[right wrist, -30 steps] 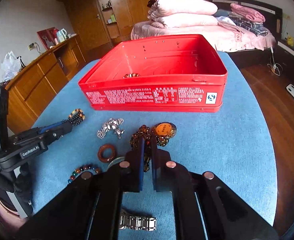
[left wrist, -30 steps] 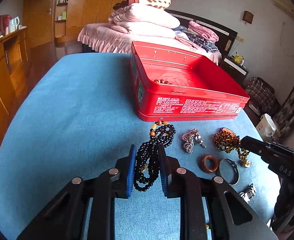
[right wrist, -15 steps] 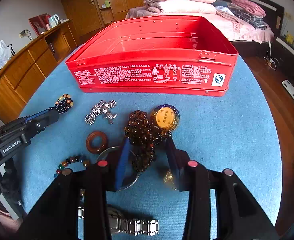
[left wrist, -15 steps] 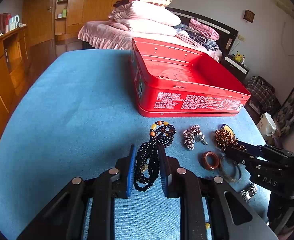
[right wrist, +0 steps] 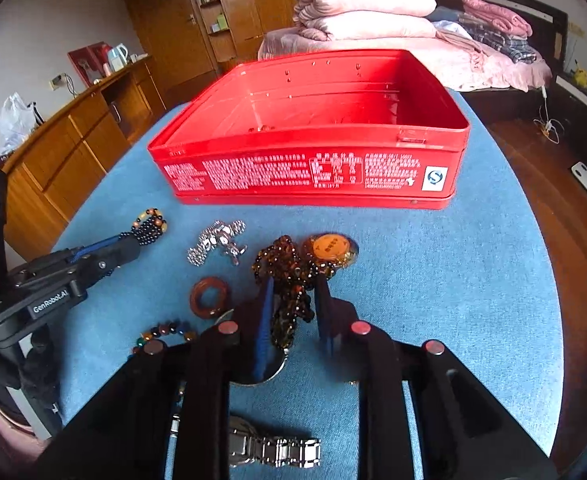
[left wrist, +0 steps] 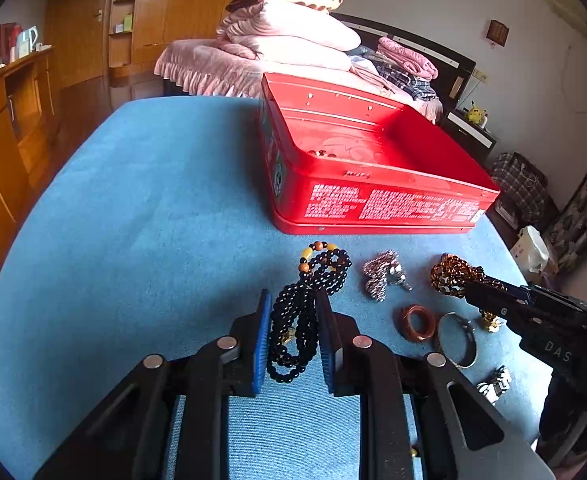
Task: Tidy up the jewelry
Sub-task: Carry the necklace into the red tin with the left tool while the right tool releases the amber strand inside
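Note:
The open red tin (left wrist: 373, 204) (right wrist: 293, 176) stands at the far side of the blue table, with a few beads inside. My left gripper (left wrist: 292, 297) is shut on a black bead necklace (left wrist: 329, 270) that lies on the cloth in front of the tin. My right gripper (right wrist: 295, 284) is closing onto a brown bead necklace (right wrist: 283, 256), and its blue pads press the strand from both sides. An amber pendant (right wrist: 330, 247) lies at that necklace's far end. Each gripper shows in the other's view, the right gripper (left wrist: 473, 292) low at the right and the left gripper (right wrist: 133, 244) at the left.
Between the grippers lie a silver chain (right wrist: 217, 240), a brown ring (right wrist: 209, 296) and a metal bangle (left wrist: 457, 340). A coloured bead bracelet (right wrist: 165, 330) and a steel watch (right wrist: 273, 450) lie near the front edge. A bed and wooden cabinets stand beyond the table.
My right gripper opened, went forward over the brown bead necklace, then closed on it. The left gripper kept still with the black necklace.

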`<state>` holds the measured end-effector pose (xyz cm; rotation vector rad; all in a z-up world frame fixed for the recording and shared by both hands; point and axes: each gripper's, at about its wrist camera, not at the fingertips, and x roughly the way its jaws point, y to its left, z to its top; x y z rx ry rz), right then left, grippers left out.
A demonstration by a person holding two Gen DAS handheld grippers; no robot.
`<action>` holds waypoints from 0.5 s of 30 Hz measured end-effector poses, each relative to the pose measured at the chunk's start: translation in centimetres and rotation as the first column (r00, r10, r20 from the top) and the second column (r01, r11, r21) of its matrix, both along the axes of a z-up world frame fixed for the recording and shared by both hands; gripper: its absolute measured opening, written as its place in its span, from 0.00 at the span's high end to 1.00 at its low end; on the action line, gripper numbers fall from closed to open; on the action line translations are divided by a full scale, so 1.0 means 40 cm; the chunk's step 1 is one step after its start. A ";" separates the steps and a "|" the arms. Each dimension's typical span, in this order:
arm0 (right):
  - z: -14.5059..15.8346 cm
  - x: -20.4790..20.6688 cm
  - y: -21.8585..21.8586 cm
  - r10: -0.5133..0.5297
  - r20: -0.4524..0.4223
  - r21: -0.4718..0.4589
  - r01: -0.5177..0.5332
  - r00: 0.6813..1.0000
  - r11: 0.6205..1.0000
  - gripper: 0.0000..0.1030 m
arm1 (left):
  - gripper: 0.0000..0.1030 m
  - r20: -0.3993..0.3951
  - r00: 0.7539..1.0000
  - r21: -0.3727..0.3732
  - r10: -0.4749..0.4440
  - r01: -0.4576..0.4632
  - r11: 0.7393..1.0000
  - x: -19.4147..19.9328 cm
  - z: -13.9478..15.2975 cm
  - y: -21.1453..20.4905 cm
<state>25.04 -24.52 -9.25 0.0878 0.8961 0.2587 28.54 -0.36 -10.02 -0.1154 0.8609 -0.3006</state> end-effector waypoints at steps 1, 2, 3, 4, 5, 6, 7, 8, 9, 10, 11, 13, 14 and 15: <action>0.010 -0.004 -0.003 -0.004 0.010 -0.002 0.004 1.000 1.000 0.81 | 0.79 0.005 1.000 -0.004 -0.001 0.001 1.000 -0.001 0.005 -0.001; 0.020 -0.007 -0.005 -0.007 0.021 -0.001 0.007 1.000 1.000 0.82 | 0.79 0.015 1.000 -0.006 -0.003 0.003 1.000 -0.004 0.014 -0.003; 0.033 -0.012 -0.010 -0.005 0.033 0.004 0.005 0.999 1.000 0.82 | 0.79 0.026 1.000 -0.006 -0.004 0.005 1.000 -0.006 0.023 -0.005; 0.042 -0.013 -0.012 -0.001 0.041 0.008 0.001 0.999 1.000 0.83 | 0.79 0.035 0.999 -0.007 -0.007 0.007 1.000 -0.007 0.032 -0.008; 0.053 -0.015 -0.015 0.001 0.049 0.011 -0.001 0.999 1.000 0.83 | 0.79 0.045 0.999 -0.010 -0.011 0.011 1.000 -0.009 0.042 -0.012; 0.064 -0.017 -0.018 0.001 0.058 0.013 -0.001 0.998 1.000 0.83 | 0.79 0.054 0.998 -0.012 -0.015 0.016 1.000 -0.009 0.052 -0.016; 0.074 -0.020 -0.020 0.002 0.068 0.012 -0.003 0.998 1.000 0.83 | 0.79 0.061 0.998 -0.013 -0.018 0.018 1.000 -0.009 0.061 -0.018; 0.081 -0.020 -0.022 0.001 0.076 0.011 -0.002 0.997 1.000 0.83 | 0.79 0.071 0.997 -0.013 -0.021 0.022 1.000 -0.007 0.072 -0.024; 0.088 -0.021 -0.024 0.001 0.084 0.009 -0.002 0.997 1.000 0.83 | 0.79 0.078 0.997 -0.013 -0.024 0.025 1.000 -0.005 0.080 -0.029; 0.095 -0.021 -0.026 0.000 0.091 0.010 -0.001 0.996 1.000 0.83 | 0.79 0.085 0.996 -0.015 -0.027 0.028 1.000 -0.004 0.089 -0.034; 0.102 -0.022 -0.027 0.000 0.098 0.011 -0.001 0.995 1.000 0.83 | 0.79 0.094 0.995 -0.018 -0.032 0.033 0.999 -0.001 0.100 -0.040; 0.118 -0.024 -0.028 0.001 0.115 0.009 -0.002 0.993 1.000 0.83 | 0.79 0.108 0.993 -0.022 -0.040 0.043 0.999 0.002 0.117 -0.049; 0.127 -0.023 -0.030 -0.001 0.125 0.012 0.000 0.992 1.000 0.83 | 0.79 0.116 0.992 -0.025 -0.043 0.046 0.999 0.006 0.128 -0.055; 0.138 -0.021 -0.033 -0.003 0.134 0.014 0.001 0.991 1.000 0.83 | 0.79 0.122 0.991 -0.028 -0.045 0.048 0.998 0.011 0.137 -0.061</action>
